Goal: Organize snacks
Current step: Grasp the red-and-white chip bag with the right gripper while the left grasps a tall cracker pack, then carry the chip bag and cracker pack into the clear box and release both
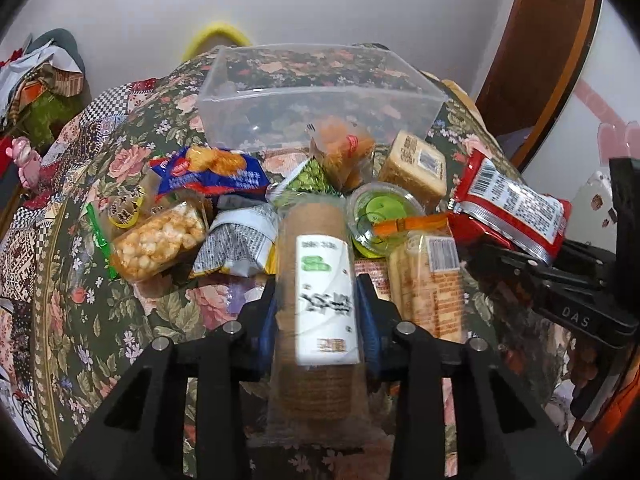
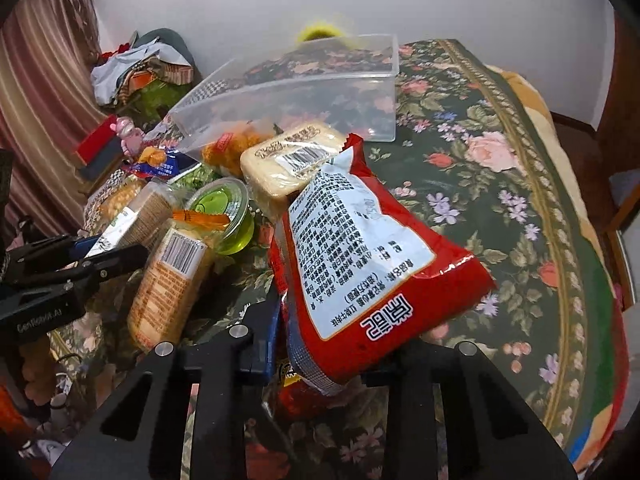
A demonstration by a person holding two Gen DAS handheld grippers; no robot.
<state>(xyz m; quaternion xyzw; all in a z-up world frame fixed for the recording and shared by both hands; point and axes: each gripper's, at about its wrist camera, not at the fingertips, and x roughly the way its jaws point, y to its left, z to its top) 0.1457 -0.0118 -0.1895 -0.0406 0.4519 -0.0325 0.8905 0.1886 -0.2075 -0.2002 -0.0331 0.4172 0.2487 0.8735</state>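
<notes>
the left gripper (image 1: 320,304) points steeply downward, its blue-padded fingers (image 1: 370,320) closed against both sides of a clear-wrapped biscuit roll (image 1: 316,280). the right gripper (image 2: 304,344) is tilted down likewise, its fingers (image 2: 262,344) clamped on the near end of a red snack packet (image 2: 360,248), which juts forward and up from them. each gripper shows at the edge of the other's view, side by side and apart.

- Right gripper (image 2: 320,344) clamps a red snack packet (image 2: 360,248) above a floral tablecloth (image 2: 500,184).
- Clear plastic bin (image 2: 320,92) stands behind piled snacks.
</notes>
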